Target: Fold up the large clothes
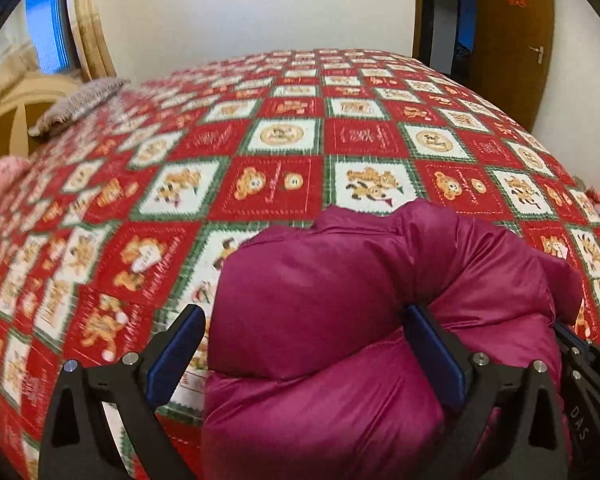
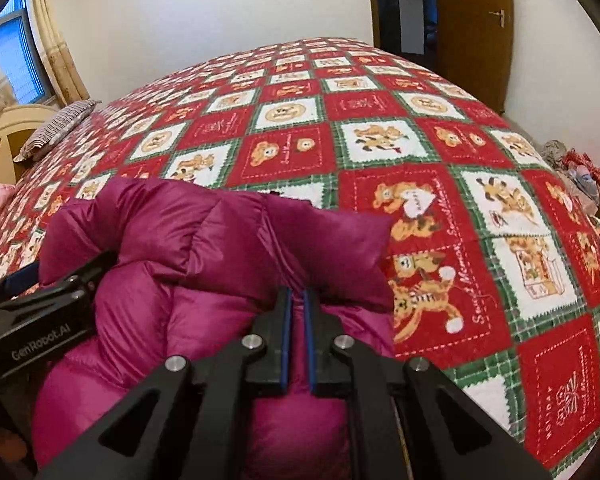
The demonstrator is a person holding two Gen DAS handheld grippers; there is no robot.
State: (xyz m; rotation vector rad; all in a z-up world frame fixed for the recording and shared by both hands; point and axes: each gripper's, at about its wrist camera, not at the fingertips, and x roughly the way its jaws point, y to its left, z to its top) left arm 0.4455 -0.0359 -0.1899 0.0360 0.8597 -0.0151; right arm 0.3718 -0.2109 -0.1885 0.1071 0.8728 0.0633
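Note:
A puffy magenta down jacket (image 1: 340, 300) lies bunched in a folded heap on the near part of the bed (image 1: 284, 136). My left gripper (image 1: 304, 344) is open wide and straddles the heap. Its blue pads (image 1: 176, 352) stand at the jacket's sides without squeezing it. In the right wrist view the same jacket (image 2: 204, 240) fills the lower left. My right gripper (image 2: 297, 320) is shut on a thin ridge of its fabric, which shows in the narrow slit between the pads. The left gripper's black body (image 2: 40, 308) rests at the jacket's left side.
The bed wears a red, white and green checked cover with bear prints (image 2: 440, 208). A striped pillow (image 2: 56, 128) and a cream headboard (image 2: 4, 132) are far left. A pink cloth (image 1: 0, 180) lies at the left edge, a brown door (image 2: 472, 24) stands behind, and clutter (image 2: 580, 176) sits at right.

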